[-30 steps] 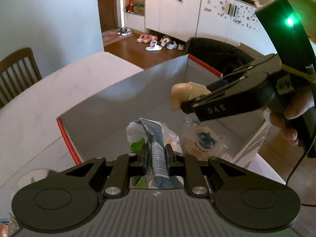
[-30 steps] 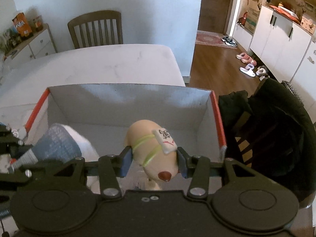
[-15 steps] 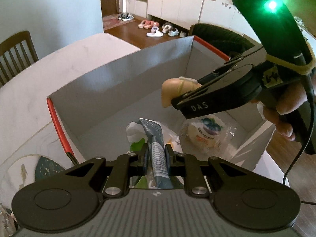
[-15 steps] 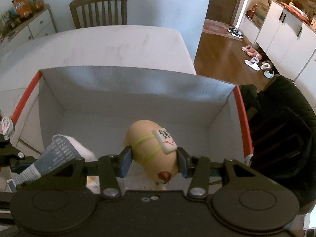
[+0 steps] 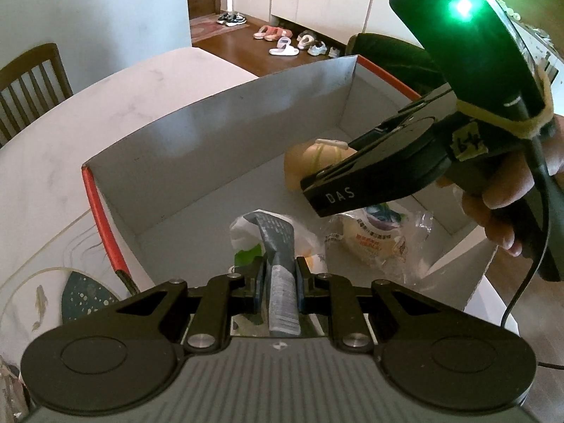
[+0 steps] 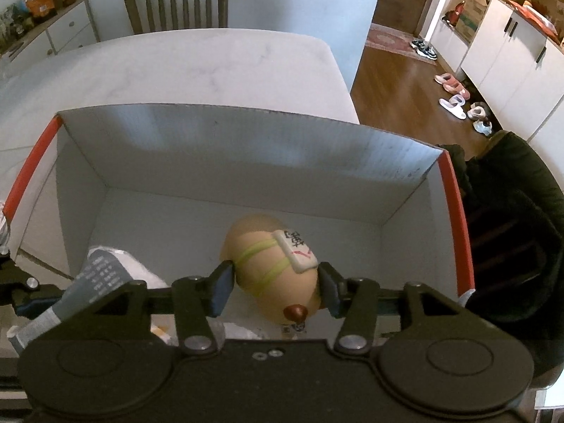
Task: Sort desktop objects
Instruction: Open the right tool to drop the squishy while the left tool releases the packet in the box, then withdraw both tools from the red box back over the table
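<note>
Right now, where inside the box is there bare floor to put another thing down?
The box floor is bare along its far wall and toward the left red edge. It is crowded near the front: the tan toy, the wrapped snack and the white bag.

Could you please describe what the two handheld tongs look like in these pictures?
Both tongs are matte black with blue pads. The right tongs carry white "DAS" lettering, a yellow tag and band, a green light and a black cable. The left tongs have round discs and silver screws.

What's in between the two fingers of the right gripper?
A tan toy with yellow-green bands and a white tag, hanging over the open box. The right wrist view shows it.
</note>
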Available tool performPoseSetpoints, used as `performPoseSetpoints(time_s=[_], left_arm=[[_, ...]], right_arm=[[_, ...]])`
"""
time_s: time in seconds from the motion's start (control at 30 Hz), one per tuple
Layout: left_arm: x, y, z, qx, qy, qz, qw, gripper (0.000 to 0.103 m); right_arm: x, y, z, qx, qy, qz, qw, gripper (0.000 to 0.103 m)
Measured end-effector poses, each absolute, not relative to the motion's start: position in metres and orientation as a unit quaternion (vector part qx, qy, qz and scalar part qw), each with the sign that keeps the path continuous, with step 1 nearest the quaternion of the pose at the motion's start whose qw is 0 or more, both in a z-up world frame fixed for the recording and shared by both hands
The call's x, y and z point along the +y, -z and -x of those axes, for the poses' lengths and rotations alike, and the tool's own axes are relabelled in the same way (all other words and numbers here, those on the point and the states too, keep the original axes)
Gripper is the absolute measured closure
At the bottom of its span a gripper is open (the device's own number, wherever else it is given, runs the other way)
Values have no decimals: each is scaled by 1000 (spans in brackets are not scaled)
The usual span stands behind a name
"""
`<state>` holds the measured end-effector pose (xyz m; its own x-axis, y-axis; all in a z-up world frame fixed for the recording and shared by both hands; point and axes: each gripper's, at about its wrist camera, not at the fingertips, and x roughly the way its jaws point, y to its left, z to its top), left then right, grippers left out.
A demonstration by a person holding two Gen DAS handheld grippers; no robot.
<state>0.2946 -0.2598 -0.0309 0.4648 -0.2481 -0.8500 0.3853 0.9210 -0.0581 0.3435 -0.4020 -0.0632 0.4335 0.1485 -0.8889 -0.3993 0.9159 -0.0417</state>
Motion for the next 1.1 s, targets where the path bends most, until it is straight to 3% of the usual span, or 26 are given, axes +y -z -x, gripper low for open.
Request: performPoseSetpoints(time_s=[0.2, 0.53, 0.63, 0.77, 0.8, 0.87, 1.1], left_arm=[[-254, 29, -289, 482, 185, -60, 854, 87], [-248, 10, -268, 455, 200, -63, 865, 86], [-247, 3, -263, 444, 200, -58, 871, 85], [-245, -4, -258, 433, 205, -55, 876, 68], [-244, -6, -256, 430, 207, -52, 877, 53], [-243, -10, -254, 422, 207, -45, 881, 37], [-231, -28, -240, 395, 205, -26, 895, 37]], right_arm=[[-405, 60, -341, 508, -173, 113, 836, 40], [-425, 26, -323, 473, -207, 72, 853, 32], [-431, 15, -316, 463, -215, 59, 858, 24], [-441, -1, -310, 449, -225, 40, 864, 22], [-441, -4, -309, 446, -227, 35, 865, 21], [-442, -9, -304, 439, -231, 26, 868, 19], [-447, -25, -293, 416, -241, -3, 877, 14]])
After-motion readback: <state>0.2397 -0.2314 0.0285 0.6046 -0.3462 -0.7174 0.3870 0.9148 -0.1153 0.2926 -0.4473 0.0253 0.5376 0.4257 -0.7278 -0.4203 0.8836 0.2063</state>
